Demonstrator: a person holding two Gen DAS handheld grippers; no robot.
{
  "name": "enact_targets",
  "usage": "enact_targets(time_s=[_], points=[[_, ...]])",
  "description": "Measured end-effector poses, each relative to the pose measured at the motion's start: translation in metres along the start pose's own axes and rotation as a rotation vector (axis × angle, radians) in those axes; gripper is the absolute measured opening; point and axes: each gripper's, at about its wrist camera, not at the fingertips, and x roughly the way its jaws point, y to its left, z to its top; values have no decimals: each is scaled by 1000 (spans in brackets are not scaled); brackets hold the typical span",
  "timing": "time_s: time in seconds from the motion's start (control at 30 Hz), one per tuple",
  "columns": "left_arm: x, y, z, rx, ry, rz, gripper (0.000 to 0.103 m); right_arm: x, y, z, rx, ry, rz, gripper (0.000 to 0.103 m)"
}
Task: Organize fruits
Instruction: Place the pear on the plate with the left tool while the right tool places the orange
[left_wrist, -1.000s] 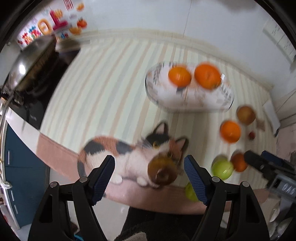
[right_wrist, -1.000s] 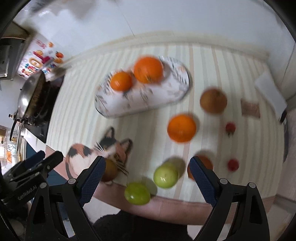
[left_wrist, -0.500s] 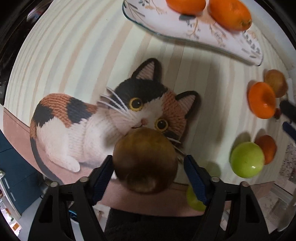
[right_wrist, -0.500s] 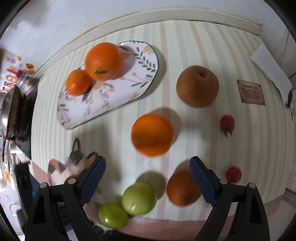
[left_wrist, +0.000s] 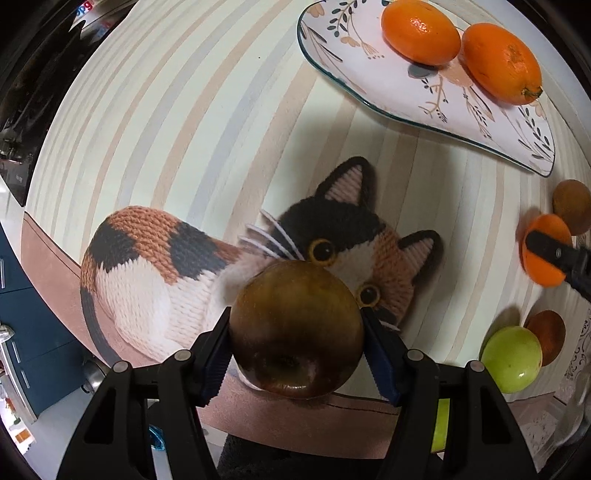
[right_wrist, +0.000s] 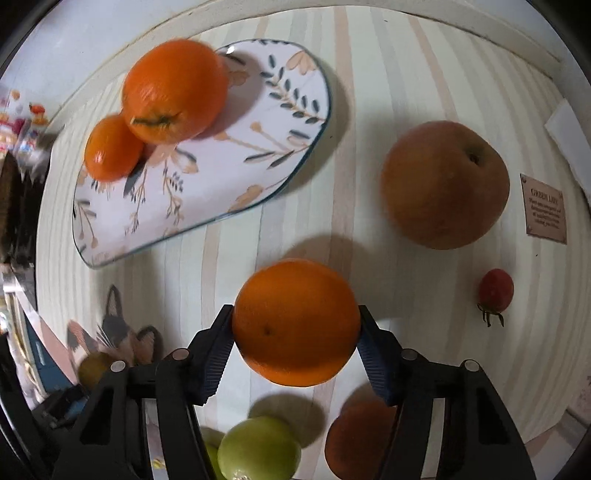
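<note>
My left gripper (left_wrist: 297, 343) is shut on a brown pear (left_wrist: 295, 328) that sits over the cat picture (left_wrist: 236, 273) on the striped tablecloth. My right gripper (right_wrist: 295, 339) is shut on an orange (right_wrist: 295, 321) on the cloth; it also shows in the left wrist view (left_wrist: 545, 251). A floral plate (right_wrist: 207, 192) holds two oranges (right_wrist: 173, 92) (right_wrist: 112, 147) at the upper left. A second brown pear (right_wrist: 445, 184) lies at the right.
A green apple (right_wrist: 258, 448), a darker orange fruit (right_wrist: 360, 439) and two small red tomatoes, one at the right (right_wrist: 495, 290), lie on the cloth. A brown label card (right_wrist: 546, 208) sits at the far right. The table edge runs close below the left gripper.
Both grippers have moved down and forward onto their fruits and closed: the left around the brown pear, the right around the orange.
</note>
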Motion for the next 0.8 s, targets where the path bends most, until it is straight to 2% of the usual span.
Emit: enact_targets(time_s=[0.13,0.27,0.5,0.7,0.8], points=[[0,-7,0,0,5,-1,63,7,15,-15,-58,55,48,66],[10,-4,8,2,38,-2,63,9,23,-21,-90,41,23,66],[17,-5,7,-8,19,0,62,10,19,-26,-96,55,35,66],[-2,-11,8,-5,-5,-7,62,2,11,-25,-106,45,44,65],[-13,-11,11,-5,-28,-38,62,-11,10,-22,-95,29,74,65]])
